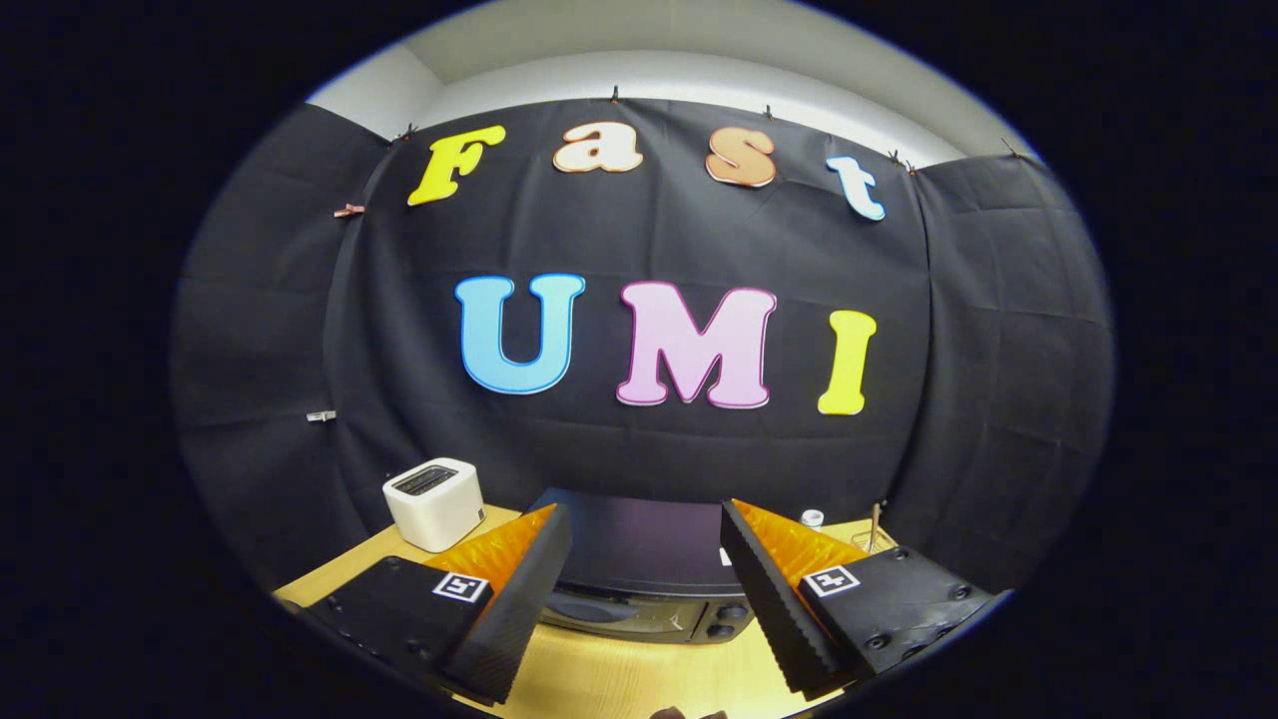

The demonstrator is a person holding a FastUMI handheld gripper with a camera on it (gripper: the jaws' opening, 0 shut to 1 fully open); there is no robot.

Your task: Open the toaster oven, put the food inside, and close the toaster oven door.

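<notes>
Wooden table [639, 689] bears toaster oven [639, 564], seemingly closed, between spread fingers [519, 589].

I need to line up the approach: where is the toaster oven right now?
In the gripper view, the toaster oven sits on the wooden table, just ahead of the open gripper, with a white toaster to its left.

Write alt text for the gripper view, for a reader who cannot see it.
The gripper is open, empty, fingers spread either side of a dark toaster oven just beyond them on a wooden table. The oven's door looks closed, with knobs at its right. A small white toaster stands behind the oven's left side.
</notes>
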